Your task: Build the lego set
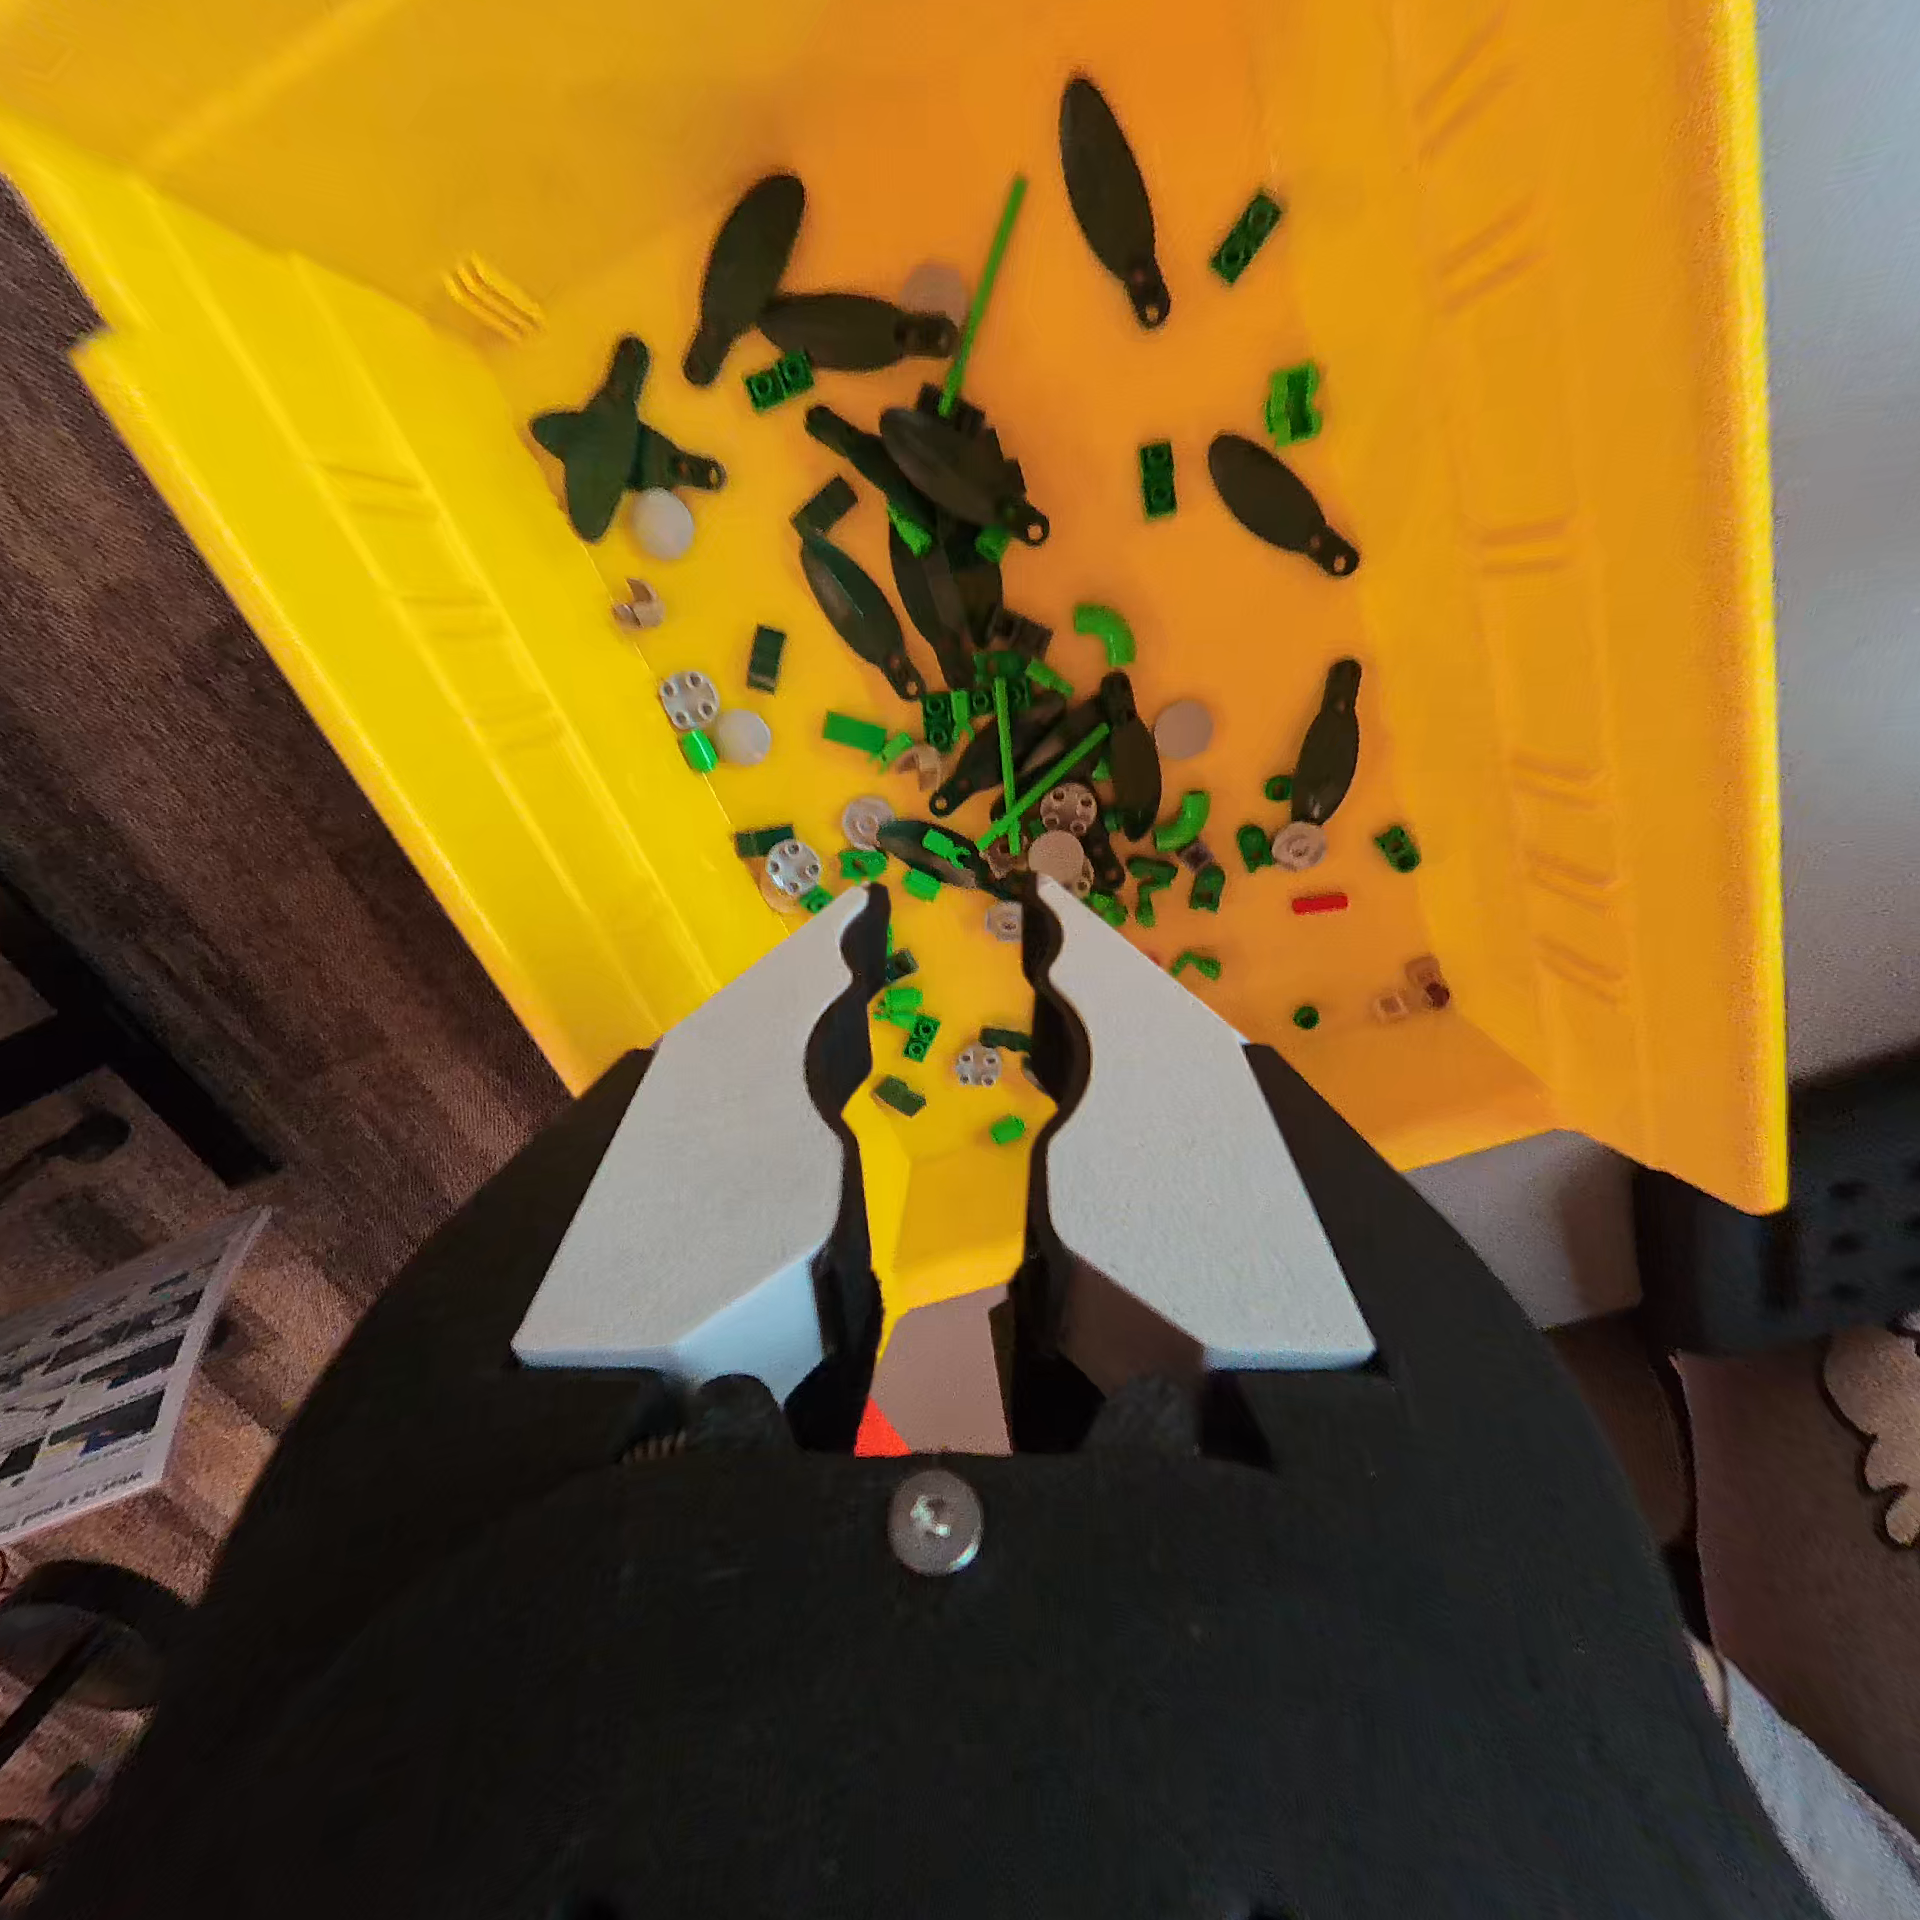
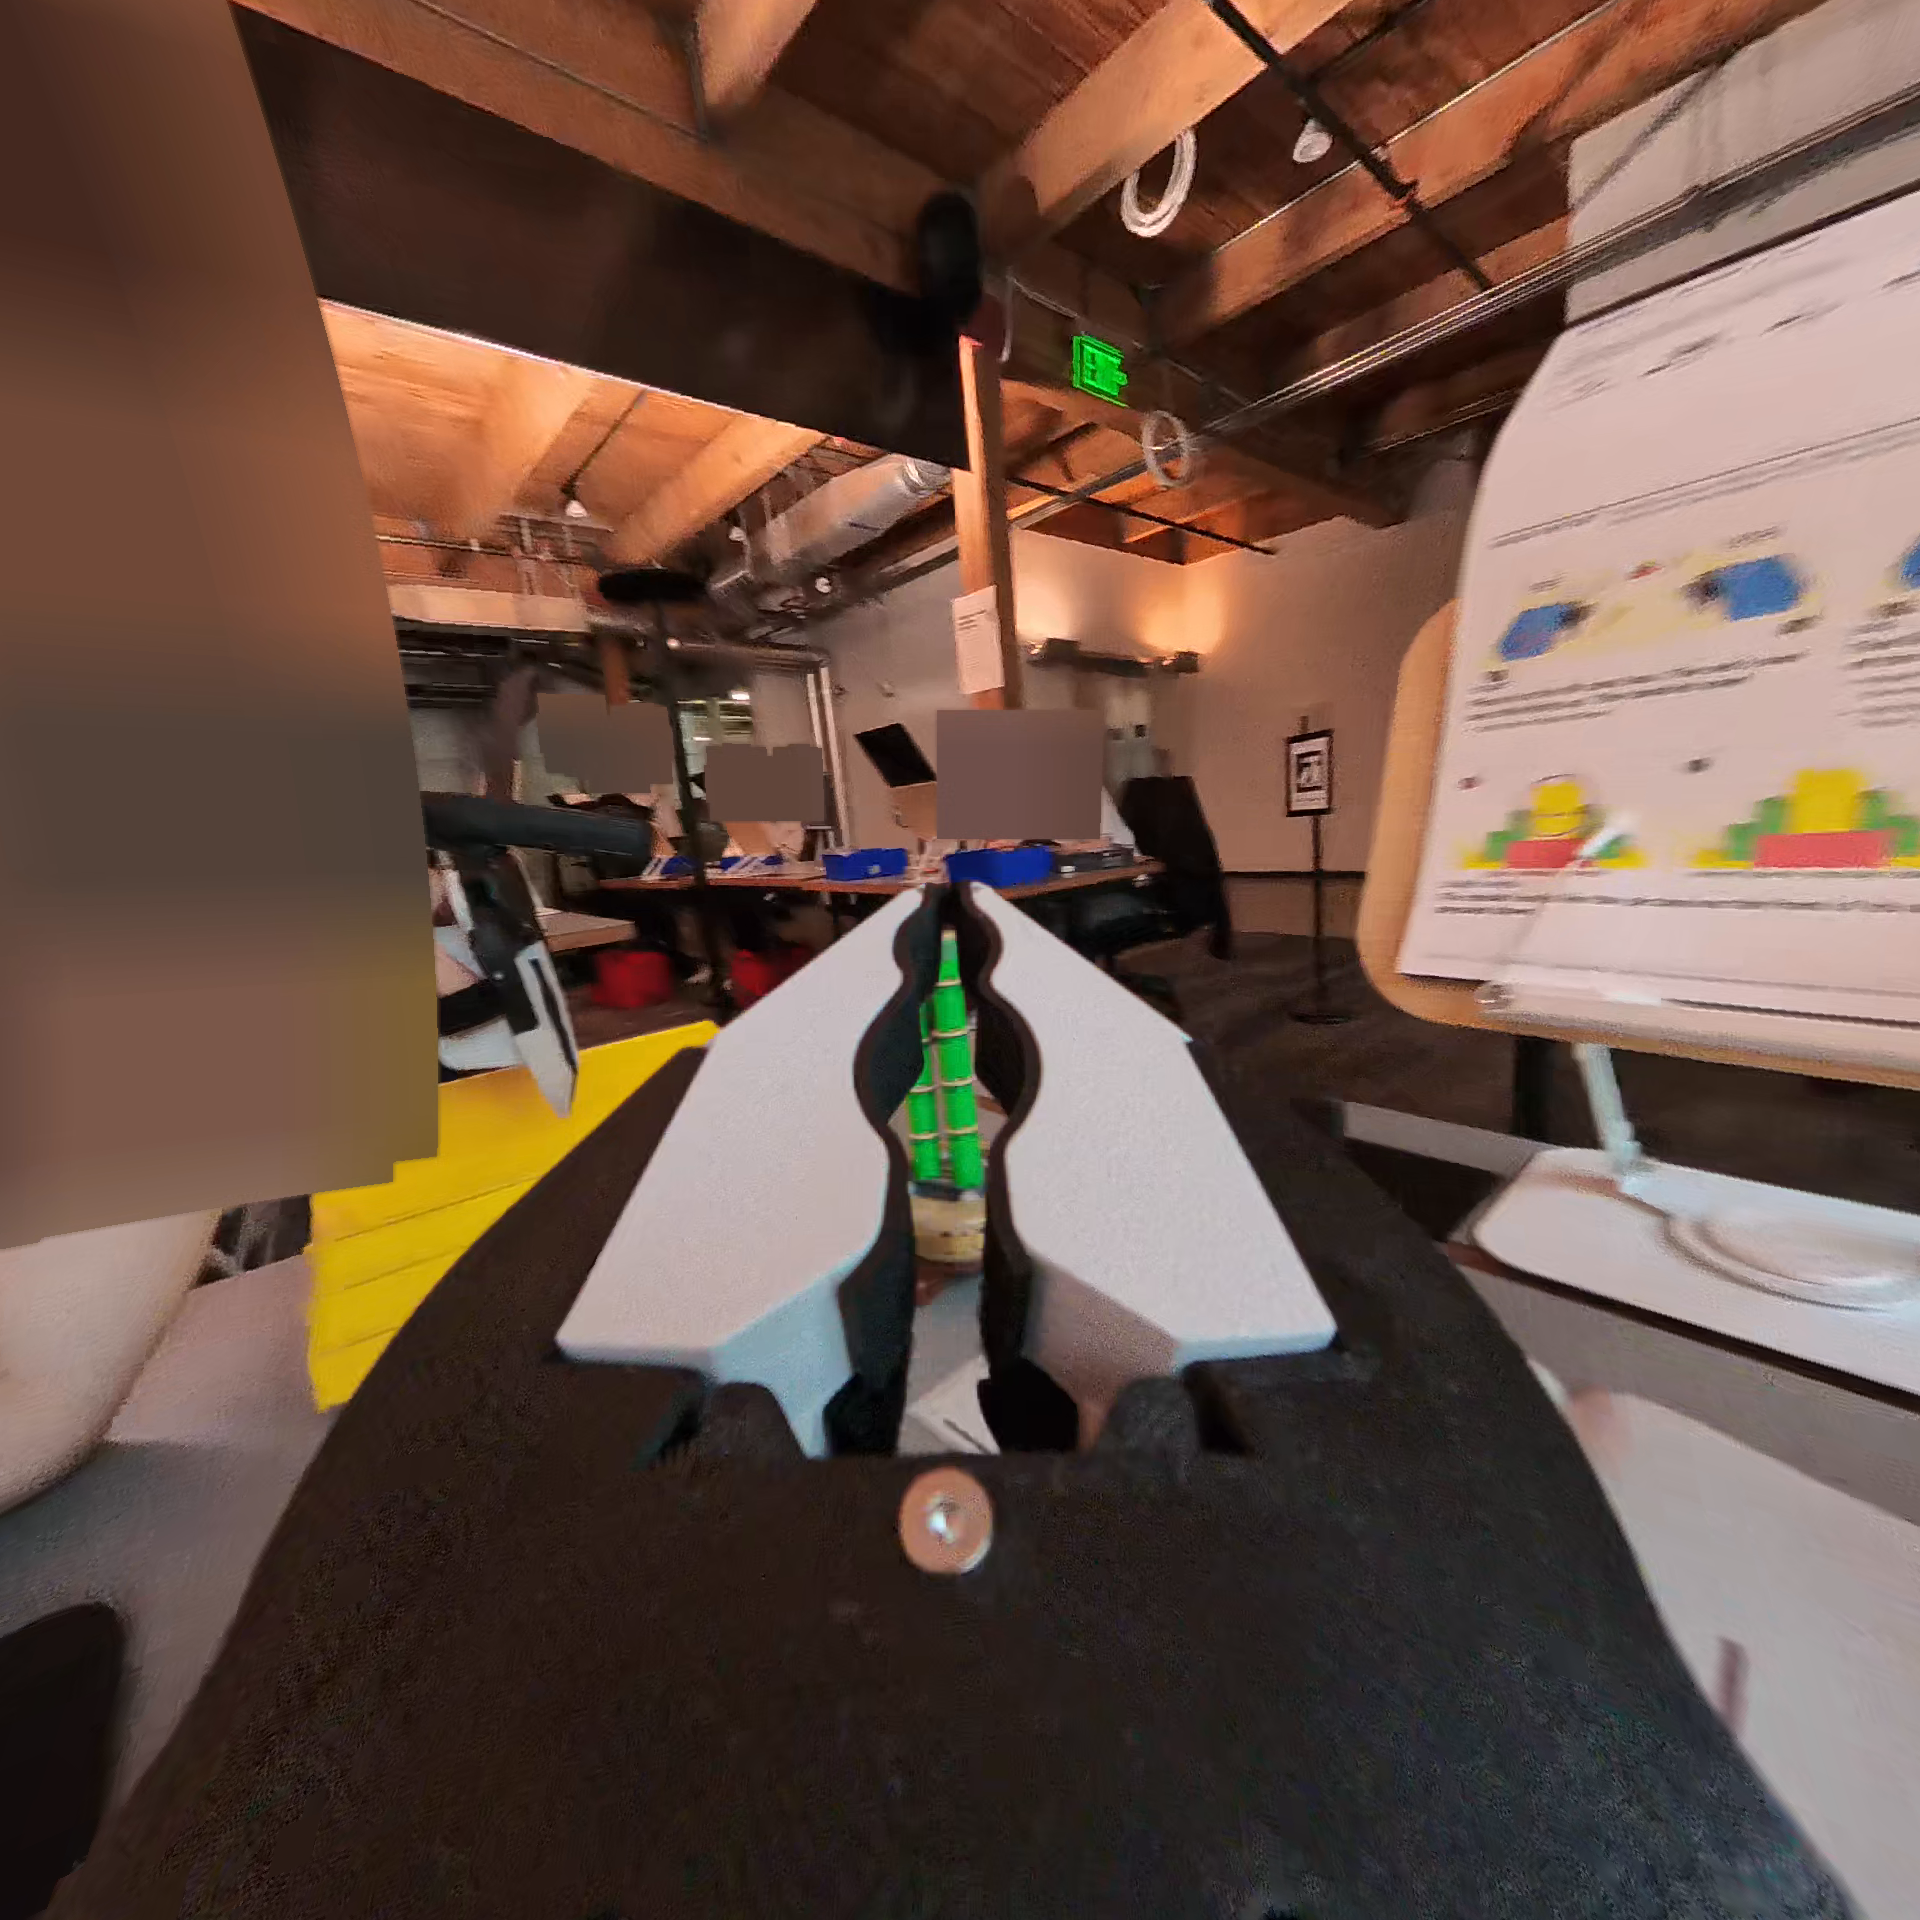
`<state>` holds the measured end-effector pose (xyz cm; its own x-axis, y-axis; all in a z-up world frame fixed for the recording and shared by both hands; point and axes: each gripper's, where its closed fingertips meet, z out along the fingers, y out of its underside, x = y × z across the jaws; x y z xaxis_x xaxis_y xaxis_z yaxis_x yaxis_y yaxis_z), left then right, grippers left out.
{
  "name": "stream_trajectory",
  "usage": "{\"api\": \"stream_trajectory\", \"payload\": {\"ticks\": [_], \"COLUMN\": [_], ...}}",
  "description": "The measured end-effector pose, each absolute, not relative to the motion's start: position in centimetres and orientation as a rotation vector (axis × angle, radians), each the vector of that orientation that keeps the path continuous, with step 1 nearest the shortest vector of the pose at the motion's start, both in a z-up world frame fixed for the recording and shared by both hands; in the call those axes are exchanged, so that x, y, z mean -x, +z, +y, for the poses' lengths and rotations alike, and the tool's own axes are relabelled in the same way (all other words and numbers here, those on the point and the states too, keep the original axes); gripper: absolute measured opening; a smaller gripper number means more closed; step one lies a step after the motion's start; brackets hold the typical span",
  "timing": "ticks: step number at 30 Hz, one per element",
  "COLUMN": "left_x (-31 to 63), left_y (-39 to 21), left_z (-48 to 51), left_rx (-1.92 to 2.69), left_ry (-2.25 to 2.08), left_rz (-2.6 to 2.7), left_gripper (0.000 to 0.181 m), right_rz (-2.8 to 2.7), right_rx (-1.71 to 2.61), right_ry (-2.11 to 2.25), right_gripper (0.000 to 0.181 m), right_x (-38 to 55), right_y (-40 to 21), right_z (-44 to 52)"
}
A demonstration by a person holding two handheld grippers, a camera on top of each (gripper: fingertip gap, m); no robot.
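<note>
In the left wrist view a yellow bin [image 1: 1558,520] holds several loose lego pieces: dark green leaf pieces [image 1: 1107,197], bright green small bricks [image 1: 1156,480], thin green rods [image 1: 982,296] and grey round plates [image 1: 688,701]. My left gripper [image 1: 956,894] is open and empty, its tips just above the pile near a grey round piece [image 1: 1060,854]. In the right wrist view my right gripper [image 2: 951,899] is shut on a green lego stalk [image 2: 945,1081] of stacked green cylinders on a tan base [image 2: 948,1226], held upright between the fingers.
An instruction sheet [image 2: 1683,665] stands on a wooden stand at the right. The yellow bin [image 2: 457,1174] and the other gripper [image 2: 520,987] show at the left of the right wrist view. A booklet [image 1: 94,1371] lies left of the bin. People sit at far tables. My right fingertips sit around 45 centimetres from my left ones.
</note>
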<state>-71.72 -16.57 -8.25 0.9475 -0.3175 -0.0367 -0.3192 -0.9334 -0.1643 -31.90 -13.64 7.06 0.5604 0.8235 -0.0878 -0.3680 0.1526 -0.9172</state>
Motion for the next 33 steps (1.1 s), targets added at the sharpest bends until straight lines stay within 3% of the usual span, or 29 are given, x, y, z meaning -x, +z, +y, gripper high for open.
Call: {"api": "stream_trajectory", "payload": {"ticks": [1,7,33], "left_x": [71.7,72.3,73.6], "left_y": [-8.5,-9.7,-12.7], "left_z": [-17.0,-18.6,-22.5], "left_rx": [2.954,3.063,3.388], "left_ry": [0.012,0.063,0.093], "left_rz": [0.491,0.514,0.420], "left_gripper": [0.025,0.020,0.013], "right_rz": [-0.524,-0.894,-1.319], "right_rx": [1.113,1.040,1.024], "right_ry": [0.911,0.504,0.259], "right_gripper": [0.001,0.000,0.000], "right_x": [33.0,36.2,39.9], "right_y": [6.7,2.9,-4.1], "right_z": [-14.0,-16.0,-17.3]}}
